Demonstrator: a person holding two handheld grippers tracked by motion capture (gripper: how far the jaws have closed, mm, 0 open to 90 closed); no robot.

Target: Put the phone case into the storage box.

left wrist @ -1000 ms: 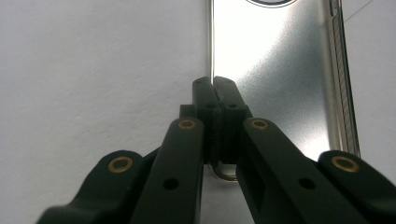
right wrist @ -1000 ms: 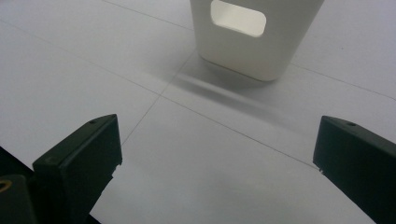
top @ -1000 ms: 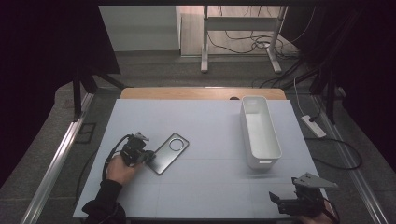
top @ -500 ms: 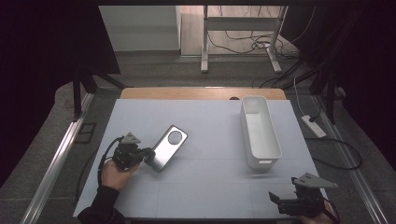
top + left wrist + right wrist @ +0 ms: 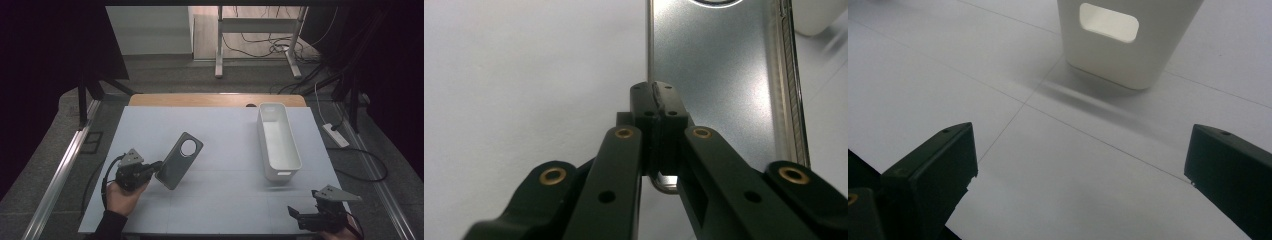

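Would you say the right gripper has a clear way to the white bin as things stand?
Probably yes. The right gripper is open and empty, and the bin stands just ahead of its jaws across bare table. The left gripper, holding the phone case, is well aside.

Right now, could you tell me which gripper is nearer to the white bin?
The right gripper. It sits open just short of the white bin's near end, while the left gripper is far across the table, clamping the phone case.

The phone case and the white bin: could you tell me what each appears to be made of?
Phone case: likely plastic with a satin, metallic-grey finish; it shows soft glare, and its side rim looks translucent. White bin: probably moulded plastic, smooth and matte, judging by its thin even walls and the cut-out handle in its end. Neither material is certain.
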